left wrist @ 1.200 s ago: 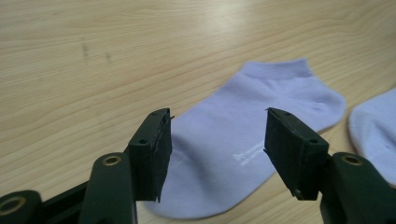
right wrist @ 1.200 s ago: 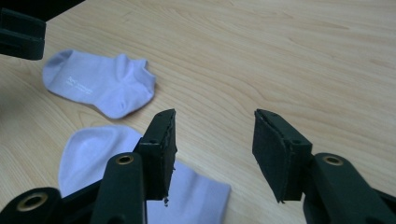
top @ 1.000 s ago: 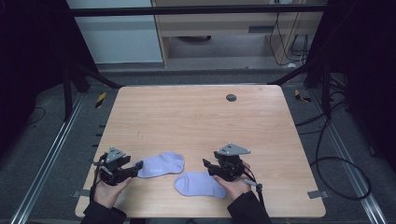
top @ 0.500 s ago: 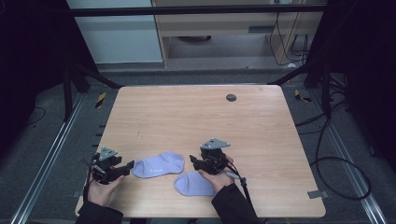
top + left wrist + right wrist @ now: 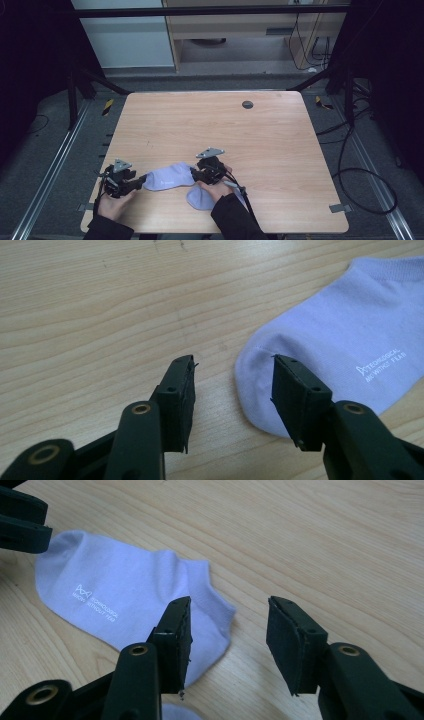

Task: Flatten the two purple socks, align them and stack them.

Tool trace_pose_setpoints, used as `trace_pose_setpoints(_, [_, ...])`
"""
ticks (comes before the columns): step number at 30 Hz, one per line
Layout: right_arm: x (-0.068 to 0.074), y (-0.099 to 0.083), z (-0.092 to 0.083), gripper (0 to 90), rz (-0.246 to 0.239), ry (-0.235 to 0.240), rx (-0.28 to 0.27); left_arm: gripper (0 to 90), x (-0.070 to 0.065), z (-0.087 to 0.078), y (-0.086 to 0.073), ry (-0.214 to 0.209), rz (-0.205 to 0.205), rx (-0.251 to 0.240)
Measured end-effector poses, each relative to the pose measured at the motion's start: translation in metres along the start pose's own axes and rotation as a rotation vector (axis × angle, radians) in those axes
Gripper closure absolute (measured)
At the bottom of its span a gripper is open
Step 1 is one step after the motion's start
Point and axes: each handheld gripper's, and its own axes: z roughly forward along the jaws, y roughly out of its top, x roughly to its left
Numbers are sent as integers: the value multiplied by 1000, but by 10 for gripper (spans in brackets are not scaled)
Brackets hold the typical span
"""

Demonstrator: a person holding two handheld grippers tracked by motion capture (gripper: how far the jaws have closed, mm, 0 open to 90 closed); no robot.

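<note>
Between your left gripper (image 5: 232, 400) jaws and just to their right lies a lilac sock (image 5: 345, 335) of soft, matt knit cloth, finely ribbed, with small white print. The jaws are matt black plastic with ridged pads and brass-coloured rivets. Under them the table (image 5: 90, 305) is pale wood-grain laminate, smooth, faintly scuffed, with a low sheen.

The ankle sock (image 5: 345, 345) just beside the left gripper (image 5: 232, 390) is pale lilac, with small white lettering and a white logo printed on it. A second lilac sock (image 5: 202, 198) lies under the black right gripper (image 5: 227, 635). The tabletop (image 5: 260, 135) below both is light wood grain.
</note>
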Motion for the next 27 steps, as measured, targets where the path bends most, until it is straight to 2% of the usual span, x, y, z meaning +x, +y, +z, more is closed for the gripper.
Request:
trace_pose_setpoints(11, [8,-1,23,581,-24,-19,51,589,-3,6,-1,-11,25,31])
trace_pose_setpoints(19, [8,-4,28,640,-30,-26,72,659,-4,9,-1,-22,12,56])
trace_pose_setpoints(27, [10,-5,31,747,-41,-29,77,784,-7,10,0,-38,1,70])
